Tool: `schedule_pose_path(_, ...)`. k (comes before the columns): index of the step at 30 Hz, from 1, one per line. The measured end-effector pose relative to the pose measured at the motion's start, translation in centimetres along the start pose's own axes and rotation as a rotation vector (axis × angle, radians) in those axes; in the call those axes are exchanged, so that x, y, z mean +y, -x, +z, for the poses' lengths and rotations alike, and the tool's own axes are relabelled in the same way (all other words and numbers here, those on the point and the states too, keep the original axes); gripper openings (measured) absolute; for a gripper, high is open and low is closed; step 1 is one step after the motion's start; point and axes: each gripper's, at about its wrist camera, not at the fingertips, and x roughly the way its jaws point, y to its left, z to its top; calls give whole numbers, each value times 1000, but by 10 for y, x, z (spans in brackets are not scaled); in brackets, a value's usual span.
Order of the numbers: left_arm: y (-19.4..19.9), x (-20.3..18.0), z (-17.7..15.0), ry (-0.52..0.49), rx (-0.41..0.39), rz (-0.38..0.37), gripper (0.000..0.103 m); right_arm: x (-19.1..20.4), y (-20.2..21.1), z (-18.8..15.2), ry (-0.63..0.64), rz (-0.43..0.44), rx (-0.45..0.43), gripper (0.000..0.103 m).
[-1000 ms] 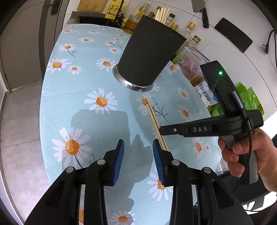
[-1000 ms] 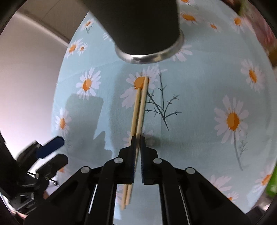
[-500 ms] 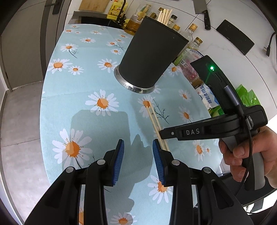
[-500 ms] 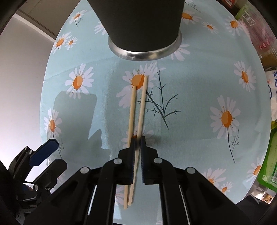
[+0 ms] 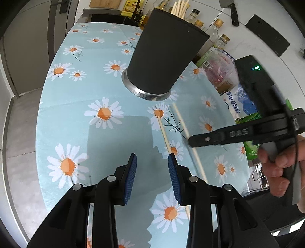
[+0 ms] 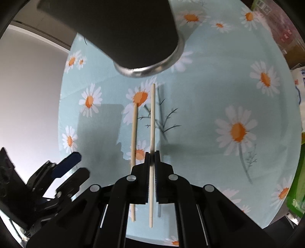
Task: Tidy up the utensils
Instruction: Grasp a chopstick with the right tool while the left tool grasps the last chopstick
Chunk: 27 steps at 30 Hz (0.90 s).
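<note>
Wooden chopstick [image 6: 152,122] is being pinched by the right hand-held gripper [image 6: 152,158]; left hand-held gripper [image 5: 152,167] is idling wide; next, the black holder [image 5: 164,57].

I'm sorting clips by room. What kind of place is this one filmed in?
Most likely a home kitchen. Oil and sauce bottles line the table's far edge, a cleaver hangs on the tiled wall, and a black utensil holder holds chopsticks.
</note>
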Motion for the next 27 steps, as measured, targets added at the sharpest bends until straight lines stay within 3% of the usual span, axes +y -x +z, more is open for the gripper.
schedule_pose_path(13, -34, -40, 12, -25, 104, 143, 33, -27, 55, -14, 65, 109, -79, 5)
schedule_pose_path(27, -67, -57, 10, 14, 213, 300, 31, -56, 72, -16, 100, 205, -89, 5)
